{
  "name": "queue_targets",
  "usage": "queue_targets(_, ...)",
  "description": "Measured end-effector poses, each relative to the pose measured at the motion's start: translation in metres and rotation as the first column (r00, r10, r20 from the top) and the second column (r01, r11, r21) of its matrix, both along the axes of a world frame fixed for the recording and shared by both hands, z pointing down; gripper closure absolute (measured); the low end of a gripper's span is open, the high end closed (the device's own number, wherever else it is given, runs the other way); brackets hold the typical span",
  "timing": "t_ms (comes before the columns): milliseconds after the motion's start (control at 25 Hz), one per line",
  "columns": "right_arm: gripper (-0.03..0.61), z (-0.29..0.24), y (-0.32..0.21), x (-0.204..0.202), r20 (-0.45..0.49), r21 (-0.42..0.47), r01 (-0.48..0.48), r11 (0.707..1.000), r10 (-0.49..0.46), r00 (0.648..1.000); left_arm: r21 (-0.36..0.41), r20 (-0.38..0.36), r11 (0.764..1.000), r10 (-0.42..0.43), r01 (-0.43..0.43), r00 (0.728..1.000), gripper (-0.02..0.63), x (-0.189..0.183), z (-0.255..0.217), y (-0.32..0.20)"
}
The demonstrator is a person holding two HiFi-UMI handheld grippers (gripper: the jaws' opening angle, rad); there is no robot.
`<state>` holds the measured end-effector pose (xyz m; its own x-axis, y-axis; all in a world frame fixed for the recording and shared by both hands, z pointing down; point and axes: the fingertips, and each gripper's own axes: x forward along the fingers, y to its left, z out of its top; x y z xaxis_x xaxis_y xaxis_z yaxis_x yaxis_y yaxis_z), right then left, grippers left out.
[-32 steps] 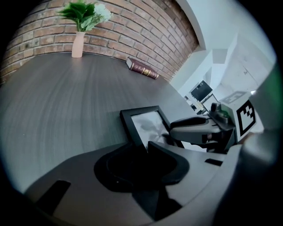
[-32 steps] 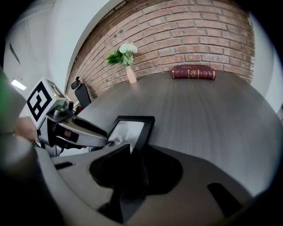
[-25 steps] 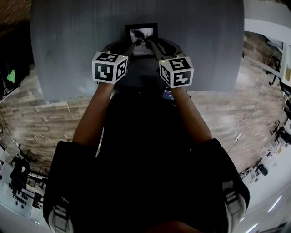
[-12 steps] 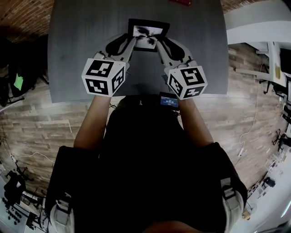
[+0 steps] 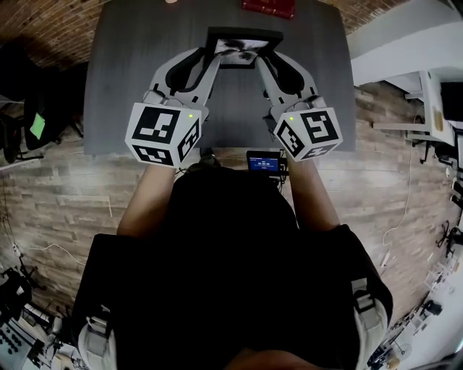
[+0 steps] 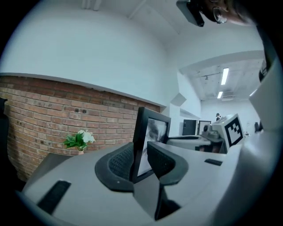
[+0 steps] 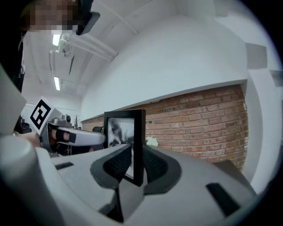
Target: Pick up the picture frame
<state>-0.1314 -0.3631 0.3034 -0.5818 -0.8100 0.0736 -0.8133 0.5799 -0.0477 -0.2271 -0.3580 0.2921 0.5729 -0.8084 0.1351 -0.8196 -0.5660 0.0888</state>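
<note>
A black picture frame (image 5: 242, 47) with a black-and-white photo is held in the air above the grey table (image 5: 123, 94), upright between both grippers. My left gripper (image 5: 215, 59) is shut on its left edge; in the left gripper view the frame (image 6: 150, 132) stands clamped between the dark pads (image 6: 119, 163). My right gripper (image 5: 262, 61) is shut on its right edge, and in the right gripper view the frame (image 7: 126, 132) sits pinched between the jaws, with the left gripper (image 7: 70, 137) showing behind it.
A red object (image 5: 269, 7) lies at the table's far edge. A brick wall (image 6: 53, 114) with a small potted white-flowered plant (image 6: 79, 140) stands beyond. A small screen device (image 5: 263, 160) hangs at the person's chest. Wooden floor (image 5: 65, 188) surrounds the table.
Both grippers have risen with the frame, lifting it off the table and tilting it upright; the table now appears smaller and farther below.
</note>
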Motion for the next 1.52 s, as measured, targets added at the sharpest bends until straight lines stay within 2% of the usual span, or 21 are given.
queue_targets(160, 0.497, -0.01, 0.036, 0.023, 0.034, 0.022, 0.029, 0.999, -0.03, 0.999, 0.021, 0.001, 1.0, -0.023, 0.023, 1.0, 0.528, 0.023, -0.005, 0.036)
queue_targets(640, 0.497, 0.016, 0.172, 0.083, 0.056, 0.013, 0.099, 0.995, -0.099, 0.993, 0.016, -0.016, 0.993, -0.114, 0.115, 0.993, 0.529, 0.081, 0.019, 0.176)
queue_targets(960, 0.497, 0.026, 0.254, 0.122, 0.102, -0.013, 0.108, 0.994, -0.106, 0.989, -0.017, -0.001, 0.993, -0.113, 0.113, 0.994, 0.529, 0.12, 0.025, 0.258)
queue_targets(1280, 0.497, 0.033, 0.306, 0.122, 0.128, -0.038, 0.101, 0.994, -0.096, 0.987, -0.029, -0.016, 0.996, -0.084, 0.083, 0.996, 0.529, 0.118, 0.032, 0.312)
queue_targets(1520, 0.497, 0.04, 0.336, 0.108, 0.086, -0.052, 0.057, 0.997, -0.052, 0.995, -0.043, -0.046, 0.998, -0.046, 0.044, 0.998, 0.529, 0.105, 0.041, 0.342)
